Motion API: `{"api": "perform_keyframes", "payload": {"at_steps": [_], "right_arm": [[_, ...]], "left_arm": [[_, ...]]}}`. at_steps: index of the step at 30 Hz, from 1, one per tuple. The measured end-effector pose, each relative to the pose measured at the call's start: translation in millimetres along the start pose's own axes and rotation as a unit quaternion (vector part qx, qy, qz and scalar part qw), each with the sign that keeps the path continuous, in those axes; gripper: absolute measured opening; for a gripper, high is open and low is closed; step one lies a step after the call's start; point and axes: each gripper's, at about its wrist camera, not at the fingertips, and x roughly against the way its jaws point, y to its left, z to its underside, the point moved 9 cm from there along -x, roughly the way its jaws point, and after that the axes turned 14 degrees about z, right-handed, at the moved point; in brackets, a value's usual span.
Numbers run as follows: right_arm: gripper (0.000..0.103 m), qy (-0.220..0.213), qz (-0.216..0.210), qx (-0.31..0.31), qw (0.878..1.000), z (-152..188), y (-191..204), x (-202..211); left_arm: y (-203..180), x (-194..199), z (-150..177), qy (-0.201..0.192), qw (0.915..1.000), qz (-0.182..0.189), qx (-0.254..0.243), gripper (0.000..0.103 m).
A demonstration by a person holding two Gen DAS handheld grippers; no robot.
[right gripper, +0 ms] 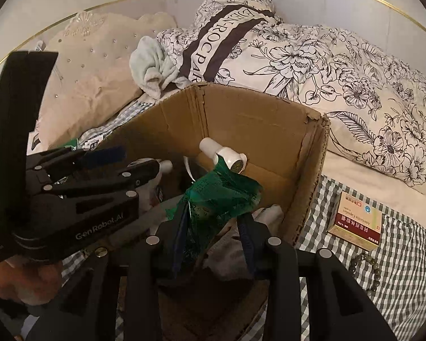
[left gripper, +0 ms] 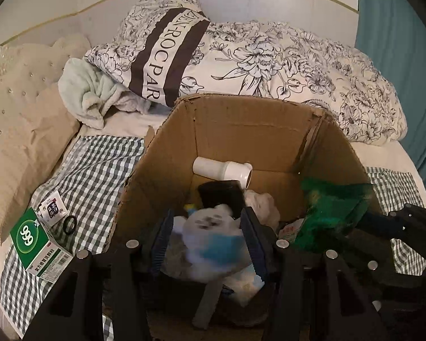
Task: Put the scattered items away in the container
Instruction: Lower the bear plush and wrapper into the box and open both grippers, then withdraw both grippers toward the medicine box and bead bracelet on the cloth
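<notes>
An open cardboard box (left gripper: 241,125) stands on the bed, with a white bottle (left gripper: 221,169) and a black item (left gripper: 221,196) lying inside. My left gripper (left gripper: 207,241) hangs over the box, and a blurred white and blue plastic packet (left gripper: 213,253) fills the gap between its pads. My right gripper (right gripper: 214,231) is shut on a crumpled green packet (right gripper: 221,196) above the same box (right gripper: 241,119), near the white bottle (right gripper: 227,153). The left gripper (right gripper: 133,160) shows at the left of the right wrist view. In the left wrist view the green packet (left gripper: 332,210) sits at the right.
Left of the box, a green "999" medicine carton (left gripper: 39,244), a small sachet (left gripper: 52,210) and a black ring (left gripper: 70,224) lie on the checked cloth. To the right are a red and gold carton (right gripper: 355,221) and a bead bracelet (right gripper: 366,267). A floral duvet (left gripper: 269,56) is piled behind.
</notes>
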Motion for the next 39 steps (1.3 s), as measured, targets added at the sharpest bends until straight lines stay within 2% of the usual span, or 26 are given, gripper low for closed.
{"api": "perform_keyframes", "payload": {"at_steps": [3,4,6,9,11,16,22,25,30,34,39], "right_arm": [[0.039,-0.013,0.004,0.002,1.000,-2.3,-1.2,6.1],[0.041,-0.019,0.004,0.000,1.000,-4.0,-2.0,9.5],[0.053,-0.029,0.006,-0.004,1.000,-7.3,-4.1,16.0],[0.053,-0.041,0.009,-0.008,0.999,-11.6,-7.0,27.4],[0.054,-0.050,0.012,-0.010,0.999,-14.5,-8.8,36.9],[0.059,-0.076,0.024,-0.018,0.997,-19.6,-17.1,60.7],[0.062,-0.091,0.037,-0.040,0.994,-17.1,-37.0,83.0],[0.071,-0.102,0.045,-0.052,0.992,-17.0,-48.3,97.8],[0.085,-0.129,0.062,-0.073,0.987,-13.1,-69.6,127.5],[0.093,-0.135,0.081,-0.096,0.983,-3.1,-94.0,144.5],[0.103,-0.139,0.107,-0.125,0.976,12.5,-128.3,162.3]], "left_arm": [[-3.4,6.8,-3.0,-0.008,1.0000,0.001,-0.002,0.056],[-4.9,9.2,-4.2,-0.011,0.9999,0.003,-0.002,0.060],[-7.8,14.9,-6.9,-0.017,0.9998,0.002,-0.004,0.061],[-12.2,22.8,-10.1,-0.024,0.9997,0.002,-0.006,0.061],[-15.9,29.1,-12.6,-0.030,0.9995,0.002,-0.005,0.066],[-23.7,44.4,-16.7,-0.044,0.9990,-0.001,-0.006,0.068],[-36.8,63.1,-19.0,-0.060,0.9982,0.000,-0.008,0.080],[-42.7,71.6,-20.5,-0.068,0.9977,-0.001,-0.002,0.098],[-60.5,81.9,-22.1,-0.079,0.9968,0.011,0.007,0.099],[-83.5,88.2,-23.5,-0.081,0.9965,0.021,-0.003,0.103],[-114.7,99.0,-28.8,-0.098,0.9941,0.043,-0.017,0.103]]}}
